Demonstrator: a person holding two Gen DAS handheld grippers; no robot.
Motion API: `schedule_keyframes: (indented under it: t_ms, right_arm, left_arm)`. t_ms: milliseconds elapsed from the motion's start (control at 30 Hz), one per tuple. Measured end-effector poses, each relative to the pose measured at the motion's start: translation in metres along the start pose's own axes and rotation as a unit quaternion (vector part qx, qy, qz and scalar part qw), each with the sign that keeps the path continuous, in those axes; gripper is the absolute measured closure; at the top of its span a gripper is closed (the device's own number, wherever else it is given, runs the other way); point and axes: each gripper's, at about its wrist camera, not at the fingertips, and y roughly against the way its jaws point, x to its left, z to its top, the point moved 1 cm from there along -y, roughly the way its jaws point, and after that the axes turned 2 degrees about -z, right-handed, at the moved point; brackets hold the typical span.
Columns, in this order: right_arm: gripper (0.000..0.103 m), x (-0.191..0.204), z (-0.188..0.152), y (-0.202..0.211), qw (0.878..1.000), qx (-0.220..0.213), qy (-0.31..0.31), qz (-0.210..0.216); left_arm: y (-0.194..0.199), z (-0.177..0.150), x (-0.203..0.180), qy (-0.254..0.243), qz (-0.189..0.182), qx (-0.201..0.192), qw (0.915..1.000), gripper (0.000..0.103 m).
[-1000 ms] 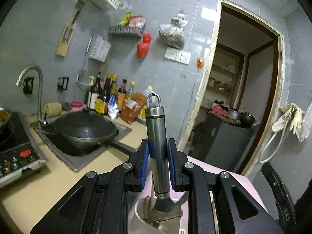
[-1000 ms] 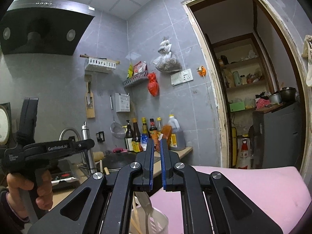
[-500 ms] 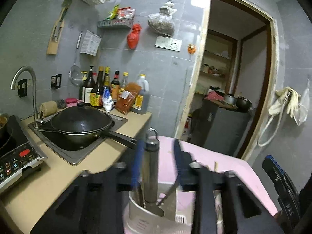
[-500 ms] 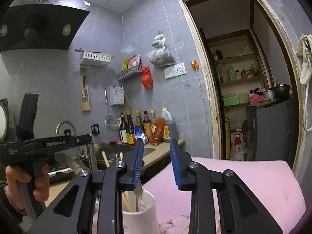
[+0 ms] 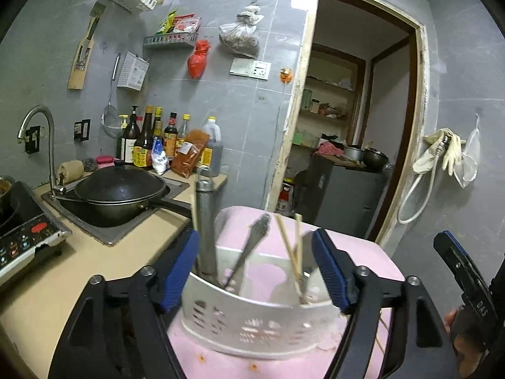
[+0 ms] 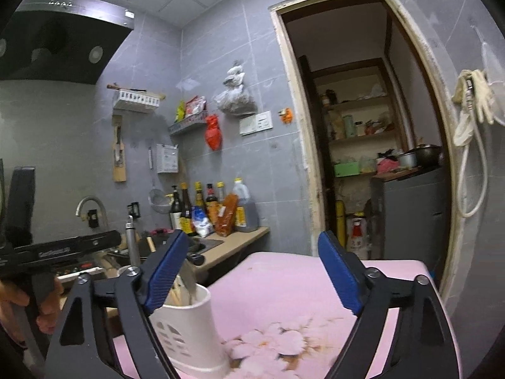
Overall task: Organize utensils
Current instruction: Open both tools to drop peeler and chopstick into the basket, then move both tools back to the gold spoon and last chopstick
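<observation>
A white slotted utensil holder [image 5: 252,319] stands on the pink table top [image 5: 240,366]. In it stand a steel-handled utensil [image 5: 205,230], a dark utensil [image 5: 252,240] and wooden chopsticks [image 5: 292,252]. My left gripper [image 5: 255,268] is open and empty, its blue pads on either side of the holder. In the right wrist view the holder [image 6: 186,331] sits at lower left, behind the left finger. My right gripper [image 6: 252,271] is open and empty above the table top [image 6: 284,284]. The left gripper's body [image 6: 63,249] shows at the left edge.
A beige counter [image 5: 63,271] on the left carries a sink with a black wok [image 5: 120,189], a tap [image 5: 38,145], an induction hob [image 5: 22,230] and several sauce bottles [image 5: 157,139]. A doorway [image 5: 356,126] opens behind the table.
My left gripper has opened and let go of the steel-handled utensil, which now stands in the holder. My right gripper has opened wide. Both have drawn back from the holder.
</observation>
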Motion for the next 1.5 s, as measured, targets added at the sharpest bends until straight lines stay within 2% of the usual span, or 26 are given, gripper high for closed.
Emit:
schedule_keyframes:
  t_ms: [133,333,567,800,900,967,1067,1200,1333,1433,1500]
  right_arm:
    - [0.000,-0.014,0.001,0.018,1.000,-0.006,0.000,-0.023]
    - [0.000,-0.035,0.000,0.042,0.998,0.004,0.007,-0.059]
    - [0.000,-0.062,-0.010,0.064,0.994,0.044,0.026,-0.098]
    - [0.000,-0.085,-0.033,0.076,0.983,0.132,0.034,-0.121]
    - [0.010,-0.092,-0.046,0.076,0.977,0.175,0.028,-0.118]
    - [0.023,-0.095,-0.055,0.073,0.972,0.207,0.021,-0.108]
    - [0.038,-0.098,-0.068,0.069,0.964,0.252,0.006,-0.088]
    - [0.052,-0.098,-0.086,0.062,0.949,0.309,-0.001,-0.062]
    - [0.064,-0.096,-0.096,0.058,0.940,0.339,-0.005,-0.045]
    - [0.067,-0.093,-0.099,0.054,0.936,0.351,0.001,-0.035]
    - [0.067,-0.090,-0.102,0.053,0.933,0.360,0.009,-0.028]
  left_arm:
    - [0.009,-0.010,-0.025,-0.014,-0.010,-0.006,0.9998,0.020]
    - [0.012,-0.030,-0.064,-0.040,-0.027,-0.002,0.9988,0.014]
    - [-0.007,-0.060,-0.099,-0.058,-0.062,0.062,0.9944,0.014]
    - [-0.035,-0.087,-0.125,-0.066,-0.079,0.134,0.9856,0.014]
    - [-0.049,-0.094,-0.132,-0.062,-0.086,0.167,0.9802,0.014]
    - [-0.057,-0.098,-0.136,-0.059,-0.091,0.188,0.9762,0.015]
    - [-0.067,-0.104,-0.140,-0.060,-0.099,0.218,0.9691,0.016]
    - [-0.083,-0.108,-0.146,-0.063,-0.112,0.257,0.9580,0.036]
    - [-0.100,-0.115,-0.151,-0.059,-0.133,0.299,0.9432,0.055]
    - [-0.111,-0.117,-0.154,-0.056,-0.144,0.323,0.9339,0.065]
    - [-0.116,-0.123,-0.155,-0.052,-0.151,0.337,0.9278,0.067]
